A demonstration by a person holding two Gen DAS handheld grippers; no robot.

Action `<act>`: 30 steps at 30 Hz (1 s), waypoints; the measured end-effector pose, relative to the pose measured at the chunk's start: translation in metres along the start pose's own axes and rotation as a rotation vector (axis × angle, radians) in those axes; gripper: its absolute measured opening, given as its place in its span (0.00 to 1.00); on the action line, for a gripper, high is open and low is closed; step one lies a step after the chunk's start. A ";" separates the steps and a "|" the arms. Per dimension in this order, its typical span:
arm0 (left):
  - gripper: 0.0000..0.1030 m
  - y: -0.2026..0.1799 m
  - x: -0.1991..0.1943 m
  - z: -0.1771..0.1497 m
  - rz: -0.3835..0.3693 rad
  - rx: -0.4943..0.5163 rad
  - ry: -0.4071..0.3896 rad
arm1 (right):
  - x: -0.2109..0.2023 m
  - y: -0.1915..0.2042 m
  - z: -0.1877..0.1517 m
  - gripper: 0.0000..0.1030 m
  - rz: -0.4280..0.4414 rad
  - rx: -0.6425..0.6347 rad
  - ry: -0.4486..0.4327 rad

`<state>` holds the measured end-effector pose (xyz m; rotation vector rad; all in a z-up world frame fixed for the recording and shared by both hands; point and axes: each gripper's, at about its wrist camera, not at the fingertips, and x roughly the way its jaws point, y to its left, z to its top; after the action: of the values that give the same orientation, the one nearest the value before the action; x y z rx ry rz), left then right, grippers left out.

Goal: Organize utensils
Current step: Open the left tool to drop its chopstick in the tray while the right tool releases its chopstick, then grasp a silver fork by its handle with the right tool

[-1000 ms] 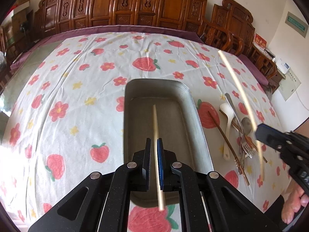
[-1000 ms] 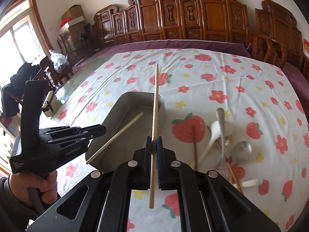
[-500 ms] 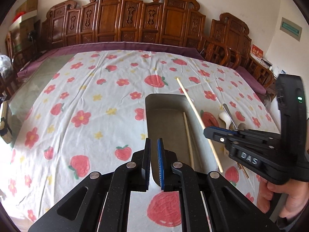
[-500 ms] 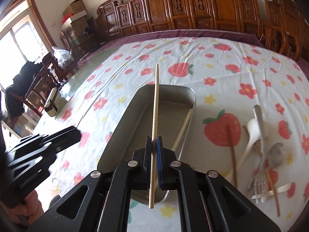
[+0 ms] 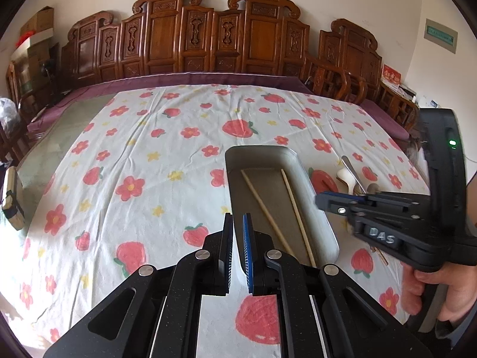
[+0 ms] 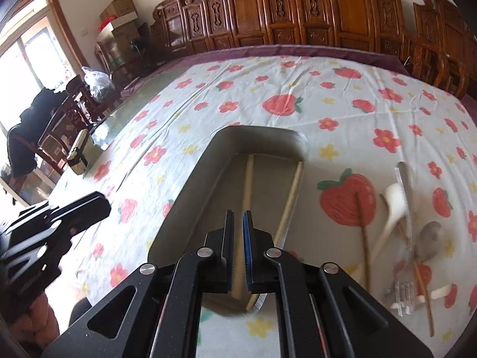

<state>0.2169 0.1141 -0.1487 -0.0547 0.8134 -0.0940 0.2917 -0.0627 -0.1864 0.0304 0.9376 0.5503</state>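
Note:
A grey metal tray [image 5: 320,220] [image 6: 190,188] lies on the strawberry tablecloth. Two light wooden chopsticks [image 5: 265,208] [image 6: 248,185] lie lengthwise inside it, a second one [image 5: 295,205] [image 6: 290,200] along the right wall. My left gripper [image 5: 238,223] is empty, jaws a narrow gap apart, over the tray's near left corner. My right gripper [image 6: 237,220] is also empty with a narrow gap, above the tray's near end; it shows in the left wrist view [image 5: 325,198]. Right of the tray lie a white spoon [image 6: 393,205], a metal spoon [image 6: 426,238], a clear fork [image 6: 404,292] and a dark wooden chopstick [image 6: 363,232].
Carved wooden chairs [image 5: 226,35] line the far side of the table. A small box [image 6: 79,152] sits at the left table edge. The cloth [image 5: 134,164] covers the table left of and beyond the tray.
The right gripper let go of its chopstick, which now lies in the tray beside the first. Both grippers have drawn back towards the tray's near end.

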 end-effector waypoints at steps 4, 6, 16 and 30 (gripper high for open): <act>0.10 -0.010 -0.001 -0.004 -0.031 0.011 0.002 | -0.029 -0.023 -0.016 0.08 -0.044 -0.029 -0.021; 0.25 -0.017 -0.004 -0.006 -0.032 0.029 -0.008 | -0.045 -0.037 -0.025 0.08 -0.081 -0.049 -0.031; 0.66 -0.058 -0.009 -0.019 -0.072 0.108 -0.014 | -0.067 -0.119 -0.061 0.26 -0.181 -0.022 0.012; 0.70 -0.094 -0.005 -0.026 -0.105 0.160 0.008 | -0.010 -0.137 -0.042 0.26 -0.192 -0.046 0.095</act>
<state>0.1884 0.0209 -0.1552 0.0534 0.8087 -0.2585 0.3143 -0.1947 -0.2393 -0.1272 1.0076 0.3976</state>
